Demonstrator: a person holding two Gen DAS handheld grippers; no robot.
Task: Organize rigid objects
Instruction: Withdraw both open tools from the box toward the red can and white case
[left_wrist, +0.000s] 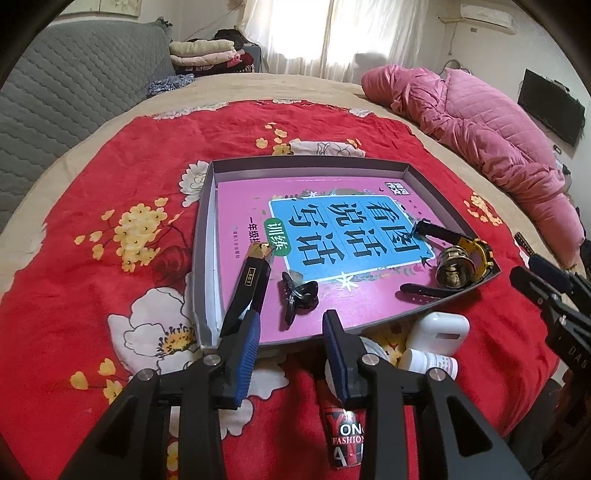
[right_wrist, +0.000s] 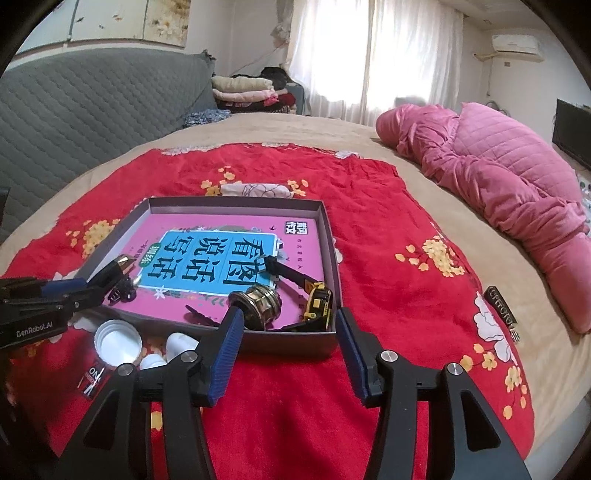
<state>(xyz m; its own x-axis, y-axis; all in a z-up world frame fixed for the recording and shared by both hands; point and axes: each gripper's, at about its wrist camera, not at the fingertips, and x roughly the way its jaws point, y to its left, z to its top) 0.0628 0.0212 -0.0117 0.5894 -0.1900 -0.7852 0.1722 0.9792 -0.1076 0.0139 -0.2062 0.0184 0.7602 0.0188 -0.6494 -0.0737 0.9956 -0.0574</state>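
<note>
From the left wrist view the left gripper (left_wrist: 291, 343) is hanging open and empty over the box (left_wrist: 207, 236) near the hair clip (left_wrist: 300, 295), while the right wrist view is showing the right gripper (right_wrist: 290, 328) apart too, brass knob (right_wrist: 255, 304) sitting inside, so I'd be reaching slowly for the white case (left_wrist: 437, 330) outside.

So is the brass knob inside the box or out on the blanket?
Inside. The brass knob lies on the pink book within the box, beside the yellow watch, behind the near wall.
</note>
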